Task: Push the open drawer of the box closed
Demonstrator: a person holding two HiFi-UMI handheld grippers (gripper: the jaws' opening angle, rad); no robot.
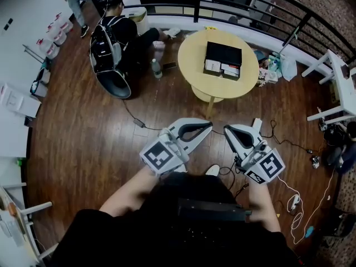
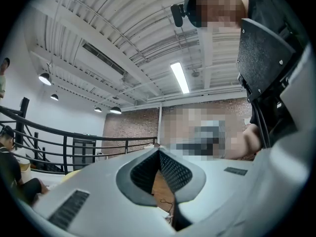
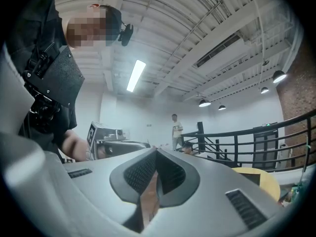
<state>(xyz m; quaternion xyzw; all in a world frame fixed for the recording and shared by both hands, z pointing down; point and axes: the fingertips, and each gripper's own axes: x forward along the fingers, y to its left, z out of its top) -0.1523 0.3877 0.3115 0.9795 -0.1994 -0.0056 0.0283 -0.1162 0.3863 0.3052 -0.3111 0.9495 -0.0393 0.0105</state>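
A black box (image 1: 224, 53) lies on a round pale wooden table (image 1: 192, 52) a few steps ahead of me. Its drawer (image 1: 221, 69) stands pulled out toward me, with white items inside. Both grippers are held close to my body, well short of the table and pointing upward. The left gripper (image 1: 209, 125) is shut with nothing between its tips, and its own view (image 2: 159, 150) shows only ceiling and railing. The right gripper (image 1: 227, 129) is shut and empty too (image 3: 156, 149). The table's edge (image 3: 264, 179) shows low at the right of the right gripper view.
A person (image 1: 114, 29) sits on the wooden floor beside a black round chair (image 1: 114, 82) left of the table, with a bottle (image 1: 156, 68) nearby. Cables (image 1: 295, 202) trail over the floor at the right. White tables (image 1: 336, 79) stand far right. A black railing (image 1: 267, 10) curves behind the table.
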